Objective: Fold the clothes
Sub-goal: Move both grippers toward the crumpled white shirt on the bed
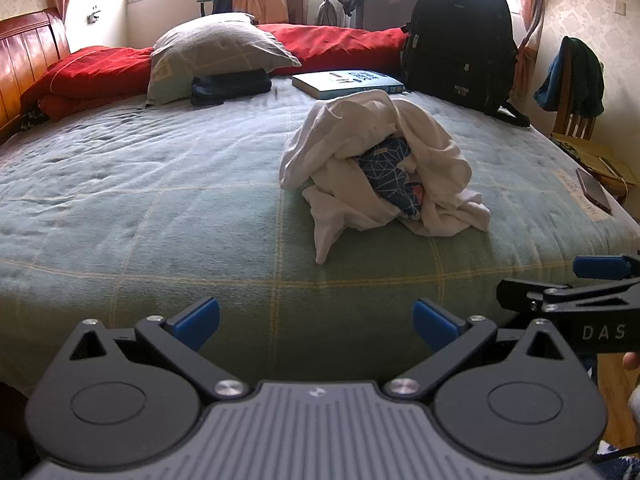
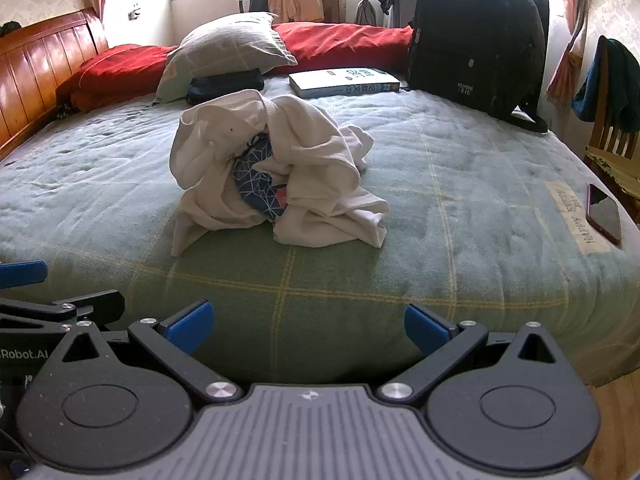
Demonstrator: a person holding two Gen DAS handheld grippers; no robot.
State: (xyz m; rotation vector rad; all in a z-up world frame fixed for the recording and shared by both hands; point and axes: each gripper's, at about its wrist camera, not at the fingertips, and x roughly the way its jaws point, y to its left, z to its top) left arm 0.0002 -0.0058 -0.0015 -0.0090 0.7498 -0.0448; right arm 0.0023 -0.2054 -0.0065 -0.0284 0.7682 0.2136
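A crumpled white garment lies in a heap on the green checked bedspread, with a dark blue patterned patch showing in its folds. My left gripper hangs over the near edge of the bed, short of the heap, open with nothing between its blue pads. My right gripper stands the same way, open and empty, with the heap ahead and slightly left. Each gripper shows at the side of the other's view: the right gripper and the left gripper.
At the back of the bed lie a pillow, a red quilt, a dark pouch, a book and a black backpack. A phone rests at the right edge. A wooden chair stands right.
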